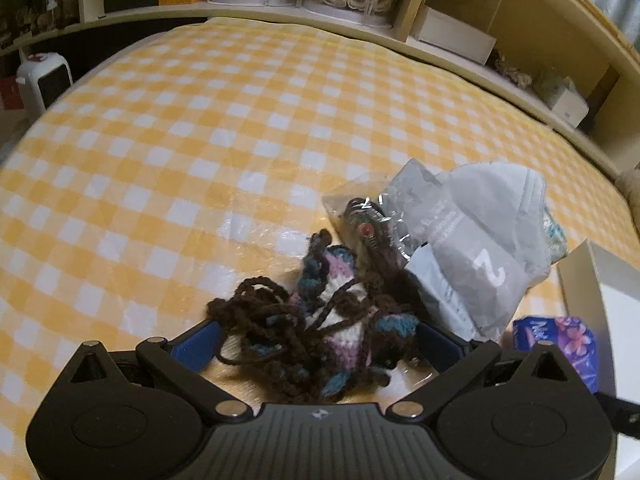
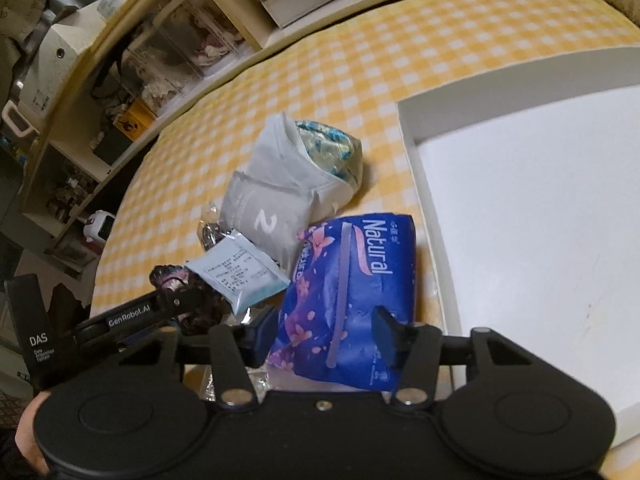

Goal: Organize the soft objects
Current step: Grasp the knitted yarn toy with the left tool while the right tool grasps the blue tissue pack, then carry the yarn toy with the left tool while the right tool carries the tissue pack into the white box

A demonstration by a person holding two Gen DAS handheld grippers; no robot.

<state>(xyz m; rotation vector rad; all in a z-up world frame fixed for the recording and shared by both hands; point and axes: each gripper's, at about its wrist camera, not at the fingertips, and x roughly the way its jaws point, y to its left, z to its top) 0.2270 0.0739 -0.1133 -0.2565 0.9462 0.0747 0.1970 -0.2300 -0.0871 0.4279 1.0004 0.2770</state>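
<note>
A crocheted piece of brown, pink, teal and white yarn [image 1: 320,320] lies on the yellow checked cloth [image 1: 200,140]. My left gripper [image 1: 318,344] stands open around it, a blue pad on each side. Beside it lie a grey packet marked 2 [image 1: 480,256] and a clear bag with a dark item [image 1: 368,224]. In the right wrist view my right gripper [image 2: 324,330] is shut on a blue "Natural" tissue pack [image 2: 348,272], its pads against both long sides. The same pack [image 1: 560,344] shows at the lower right of the left wrist view.
A white shallow box [image 2: 540,220] lies right of the tissue pack. A small pale blue sachet [image 2: 236,276] and a blue-and-white patterned bundle [image 2: 332,148] lie by the grey packet [image 2: 272,208]. Wooden shelves [image 1: 440,20] with boxes line the far edge. A white heater [image 1: 44,76] stands at left.
</note>
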